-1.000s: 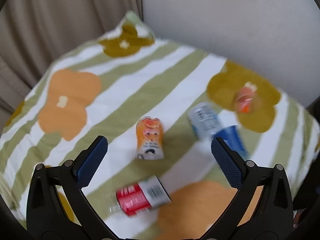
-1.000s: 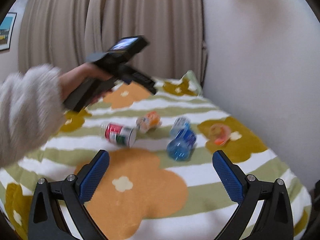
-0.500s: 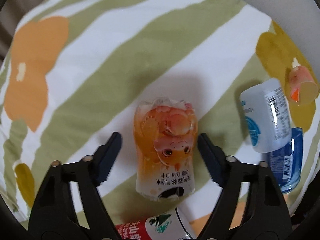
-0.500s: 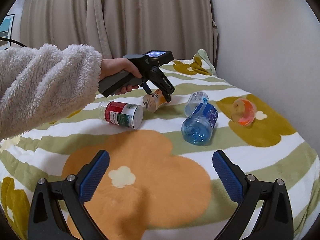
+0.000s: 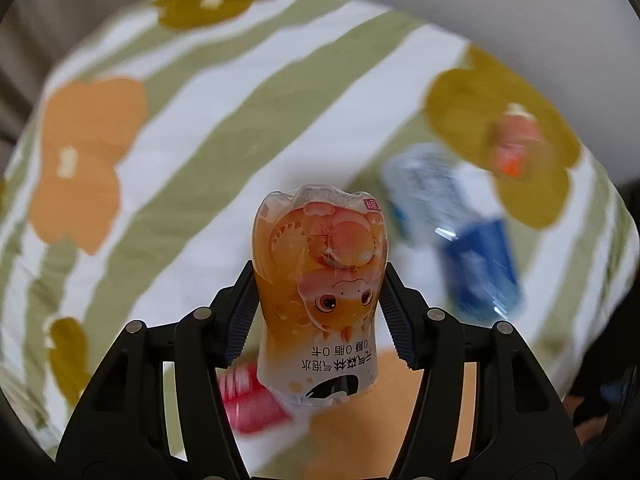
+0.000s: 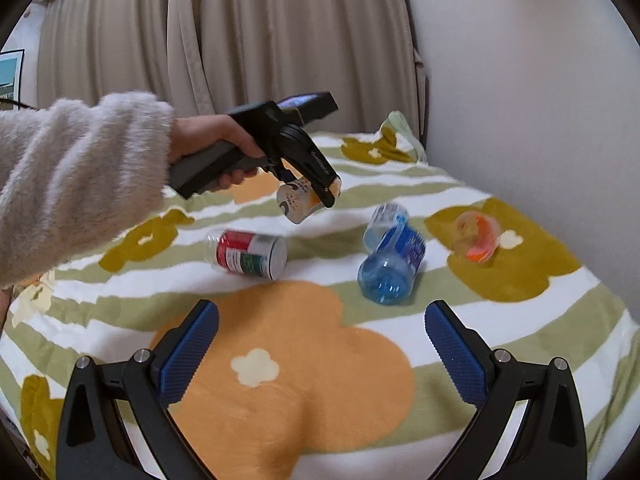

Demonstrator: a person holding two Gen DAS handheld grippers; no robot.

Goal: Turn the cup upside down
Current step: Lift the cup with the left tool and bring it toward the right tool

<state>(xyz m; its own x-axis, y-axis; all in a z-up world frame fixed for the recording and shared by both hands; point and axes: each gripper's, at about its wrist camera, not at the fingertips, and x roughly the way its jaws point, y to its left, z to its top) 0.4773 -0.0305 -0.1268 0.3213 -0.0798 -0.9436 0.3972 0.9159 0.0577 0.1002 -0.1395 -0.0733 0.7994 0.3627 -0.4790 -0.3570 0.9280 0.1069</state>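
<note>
An orange cartoon-printed cup point(image 5: 320, 280) is clamped between the blue pads of my left gripper point(image 5: 318, 312) and hangs in the air above the bed. In the right wrist view the same cup point(image 6: 300, 200) is tilted, held off the blanket by the left gripper point(image 6: 320, 184), which a hand point(image 6: 208, 136) in a fluffy sleeve carries. My right gripper point(image 6: 320, 344) stays low near the front of the bed, open, with nothing between its fingers.
On the striped flower blanket point(image 6: 300, 360) lie a red and green can-shaped cup point(image 6: 252, 254), a blue cup point(image 6: 392, 270) against a clear white-labelled one point(image 6: 386, 216), and a small orange cup point(image 6: 478, 236). A wall stands right, curtains behind.
My left gripper closed on the orange cup and lifted it off the blanket. The right gripper stayed about where it was.
</note>
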